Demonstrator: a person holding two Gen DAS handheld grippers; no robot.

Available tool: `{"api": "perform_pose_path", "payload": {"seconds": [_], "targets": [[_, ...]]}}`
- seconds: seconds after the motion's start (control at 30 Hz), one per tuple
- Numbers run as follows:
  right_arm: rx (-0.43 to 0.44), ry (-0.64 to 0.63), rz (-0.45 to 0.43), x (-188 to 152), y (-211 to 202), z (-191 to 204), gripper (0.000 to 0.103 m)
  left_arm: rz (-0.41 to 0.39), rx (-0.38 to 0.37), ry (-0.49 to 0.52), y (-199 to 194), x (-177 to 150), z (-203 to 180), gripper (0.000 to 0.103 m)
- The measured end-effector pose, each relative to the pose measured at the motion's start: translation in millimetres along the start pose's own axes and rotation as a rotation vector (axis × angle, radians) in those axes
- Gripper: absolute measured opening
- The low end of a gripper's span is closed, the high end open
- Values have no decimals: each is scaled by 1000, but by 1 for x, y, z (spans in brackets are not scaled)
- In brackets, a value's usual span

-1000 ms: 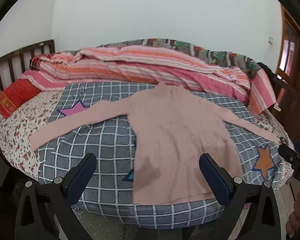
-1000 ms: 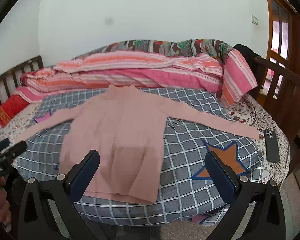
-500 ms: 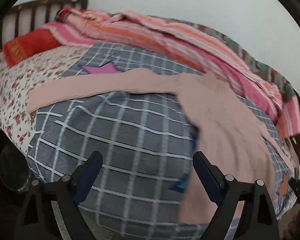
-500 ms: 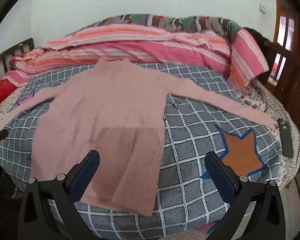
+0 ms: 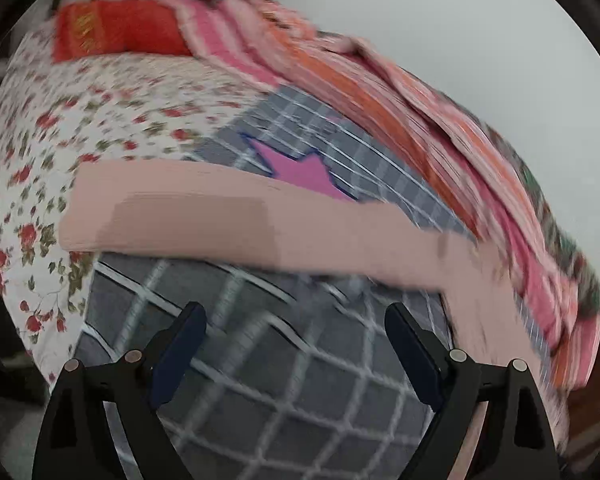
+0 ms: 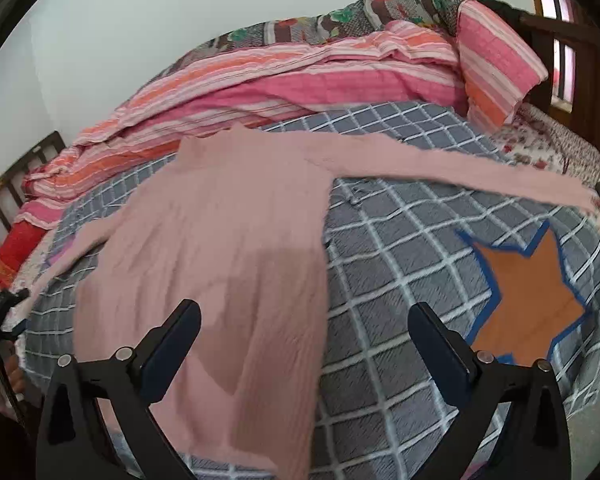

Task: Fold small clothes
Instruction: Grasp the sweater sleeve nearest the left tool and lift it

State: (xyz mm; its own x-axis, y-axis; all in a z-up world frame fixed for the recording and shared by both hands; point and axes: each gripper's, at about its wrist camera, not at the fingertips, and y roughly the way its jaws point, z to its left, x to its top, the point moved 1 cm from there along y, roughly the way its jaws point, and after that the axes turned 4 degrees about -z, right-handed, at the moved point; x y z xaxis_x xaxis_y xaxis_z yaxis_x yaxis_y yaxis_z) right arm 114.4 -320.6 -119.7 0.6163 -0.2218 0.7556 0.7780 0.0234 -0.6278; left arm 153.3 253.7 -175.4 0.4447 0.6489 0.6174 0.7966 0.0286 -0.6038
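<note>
Blurred left view; sweater [image 5: 204, 216] sleeve only, body cut off toward 3 o'clock. Spread flat on checked blanket [image 6: 400, 248], striped quilt [image 6: 300, 80] at 12 o'clock. Left tongs [image 5: 296, 344] closing, nothing between. Right tongs [image 6: 304, 344] wide apart, empty, above the hem.

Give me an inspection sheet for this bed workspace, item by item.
Surface: grey checked blanket on the bed.
Job's things: pink sweater lying flat, sleeves spread.
Clutter: striped quilt, red pillow, dark object at the right edge, partly cut off.
Grippers: left gripper jaws closing, nothing between them, near a sleeve; right gripper open over the hem.
Cables: nothing seen.
Surroundings: white wall, wooden headboard.
</note>
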Motion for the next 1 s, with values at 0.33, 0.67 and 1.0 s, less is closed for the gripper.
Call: {"api": "perform_pose_path", "payload": {"seconds": [0.33,0.67,1.0], "targets": [[-111,-86,-68,5,24,-1,99,-53,64,-117,30,25,32,63],[-95,-92,-55,2,27,-8,97,-103,252,72,26,60,-1,10],[-59,-44,-70,11,23,-29,97,-190,151,276,2,70,-114,7]]}}
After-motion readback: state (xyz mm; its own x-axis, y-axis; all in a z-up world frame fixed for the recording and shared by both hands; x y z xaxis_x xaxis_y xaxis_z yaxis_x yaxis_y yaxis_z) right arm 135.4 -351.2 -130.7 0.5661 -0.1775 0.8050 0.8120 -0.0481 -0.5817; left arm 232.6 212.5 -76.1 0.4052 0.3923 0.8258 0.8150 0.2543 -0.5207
